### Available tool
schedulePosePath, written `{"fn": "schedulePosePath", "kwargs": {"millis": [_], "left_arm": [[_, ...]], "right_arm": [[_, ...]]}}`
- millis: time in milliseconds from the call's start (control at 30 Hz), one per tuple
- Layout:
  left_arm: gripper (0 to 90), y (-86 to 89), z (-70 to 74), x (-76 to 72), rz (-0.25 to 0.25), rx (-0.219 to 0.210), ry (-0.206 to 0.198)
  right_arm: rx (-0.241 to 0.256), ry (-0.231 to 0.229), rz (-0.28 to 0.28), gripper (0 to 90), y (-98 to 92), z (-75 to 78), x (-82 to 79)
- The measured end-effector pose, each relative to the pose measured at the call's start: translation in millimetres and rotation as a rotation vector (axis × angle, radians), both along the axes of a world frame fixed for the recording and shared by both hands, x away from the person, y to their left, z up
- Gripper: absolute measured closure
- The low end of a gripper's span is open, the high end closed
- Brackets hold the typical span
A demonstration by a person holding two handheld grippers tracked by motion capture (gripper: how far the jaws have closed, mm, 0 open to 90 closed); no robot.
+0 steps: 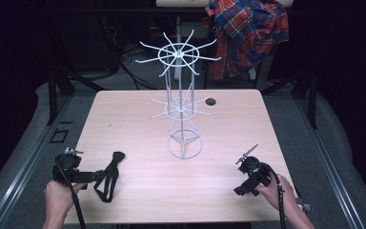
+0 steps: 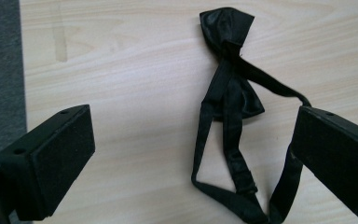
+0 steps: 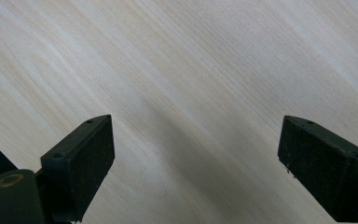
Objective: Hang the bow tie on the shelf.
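Lab rig — dark frame (image 1: 52, 90), lone table (image 1: 138, 124).

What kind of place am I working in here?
Probably a lab-style recording bench, not a shop: a bare wooden table against dark surroundings, a white wire rack, a bow tie, a plaid shirt hung behind.

Both forearms are bare, no sleeves reaching the wrists. Each hand-held gripper, the left (image 1: 91, 177) at lower left of the high view and the right (image 1: 242, 190) at lower right, is matte black with a black cable trailing. The jaws are blocky, flat padded faces, small screw holes on top.
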State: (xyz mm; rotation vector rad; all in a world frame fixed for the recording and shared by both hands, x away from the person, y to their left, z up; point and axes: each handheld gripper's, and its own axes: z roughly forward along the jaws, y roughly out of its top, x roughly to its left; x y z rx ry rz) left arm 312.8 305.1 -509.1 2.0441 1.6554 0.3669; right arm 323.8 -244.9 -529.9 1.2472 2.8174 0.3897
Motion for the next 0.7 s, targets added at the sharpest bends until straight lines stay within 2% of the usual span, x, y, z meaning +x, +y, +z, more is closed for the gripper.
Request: {"fn": "schedulePosePath", "kwargs": {"millis": [133,200,300,333,400,433,467,500,533,567,600,667,700], "left_arm": [[0.0,-3.7,-5.2,6.7,-0.011,0.002,0.026],[0.0,-8.5,-12.3,13.5,-0.030,0.029,0.061],[0.0,-11.4,-16.2,17.2,-0.033,0.049,0.078],[0.0,-13.1,-19.3,20.4,-0.030,0.061,0.089],[0.0,-14.3,-21.7,22.9,-0.033,0.060,0.103],[0.0,-15.2,-23.1,24.0,-0.043,0.056,0.109],[2.1,-16.4,-24.0,24.5,-0.051,0.052,0.119],[8.0,-16.4,-24.0,24.5,-0.051,0.052,0.119],[14.0,-19.9,-27.0,27.3,-0.066,0.058,0.127],[16.5,-19.9,-27.0,27.3,-0.066,0.058,0.127],[19.1,-23.8,-30.2,31.6,-0.095,0.070,0.141],[28.1,-24.9,-31.5,33.0,-0.103,0.063,0.143],[28.1,-26.0,-32.9,34.0,-0.108,0.064,0.146]], "right_arm": [[0.006,0.008,0.001,10.5,-1.3,0.1,-1.0],[0.007,0.001,-0.010,10.7,-0.9,1.0,-0.5],[0.004,-0.001,-0.005,10.7,0.9,1.0,-0.7],[-0.018,0.007,0.019,10.7,2.3,1.3,-0.7],[-0.005,-0.003,0.010,10.7,2.7,-0.9,-2.2],[-0.019,0.000,0.016,10.7,1.8,0.2,-2.0],[-0.014,0.003,0.014,10.8,0.4,0.1,-1.9],[-0.014,0.003,0.014,10.8,0.4,0.1,-1.9],[0.002,-0.002,-0.011,11.0,-1.0,-0.8,-2.4],[0.002,-0.002,-0.011,11.0,-1.0,-0.8,-2.4],[-0.011,0.002,-0.001,11.1,-1.3,1.1,-0.4],[-0.008,-0.002,-0.007,11.1,0.3,1.3,-0.3],[-0.009,-0.007,0.003,11.1,1.9,1.6,0.1]]}}
